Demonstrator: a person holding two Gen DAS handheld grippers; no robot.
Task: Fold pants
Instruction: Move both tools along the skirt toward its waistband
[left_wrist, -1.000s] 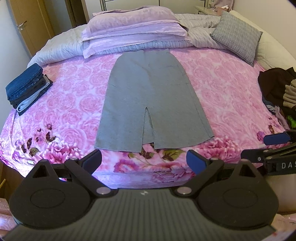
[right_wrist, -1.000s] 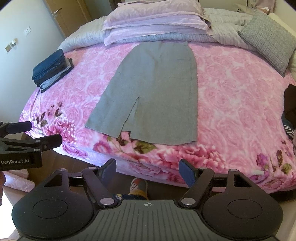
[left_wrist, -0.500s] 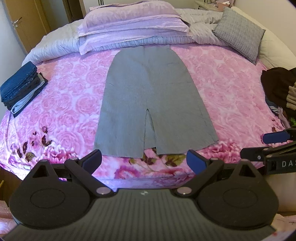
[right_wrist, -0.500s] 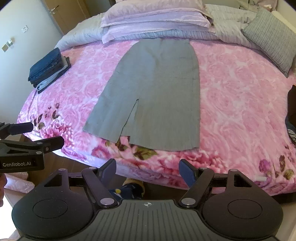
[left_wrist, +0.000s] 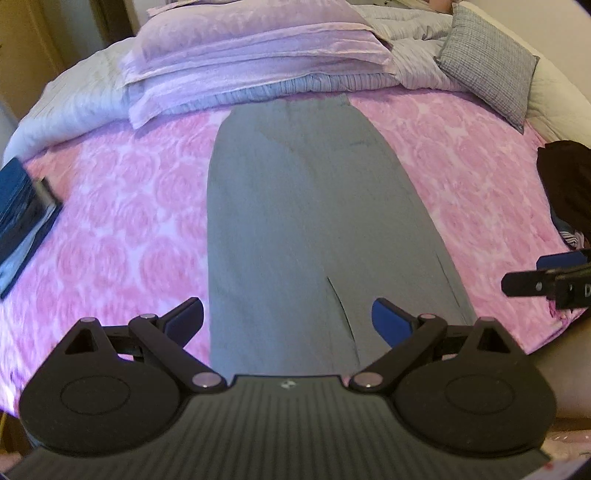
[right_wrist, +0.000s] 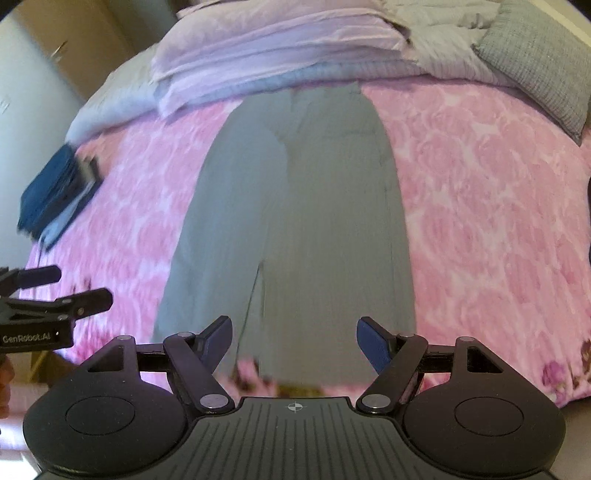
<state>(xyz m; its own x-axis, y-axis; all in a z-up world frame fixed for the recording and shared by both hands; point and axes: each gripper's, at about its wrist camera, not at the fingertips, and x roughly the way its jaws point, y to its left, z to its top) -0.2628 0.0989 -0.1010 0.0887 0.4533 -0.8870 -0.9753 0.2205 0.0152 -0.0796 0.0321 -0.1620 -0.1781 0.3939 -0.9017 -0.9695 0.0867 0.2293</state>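
Just one grey pants (left_wrist: 295, 221), flat.

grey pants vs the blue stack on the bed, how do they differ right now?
The grey pants lie spread flat in a single layer mid-bed; the blue stack is already folded and piled. The pants run lengthwise from the pillows toward the near edge; the stack sits compact at the left edge. The pants are plain grey, the stack dark blue. Both rest on the pink floral bedspread, untouched.

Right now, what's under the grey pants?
The grey pants lie flat on the pink floral bedspread, waistband end near the pillows. Whatever is directly beneath the fabric is covered.
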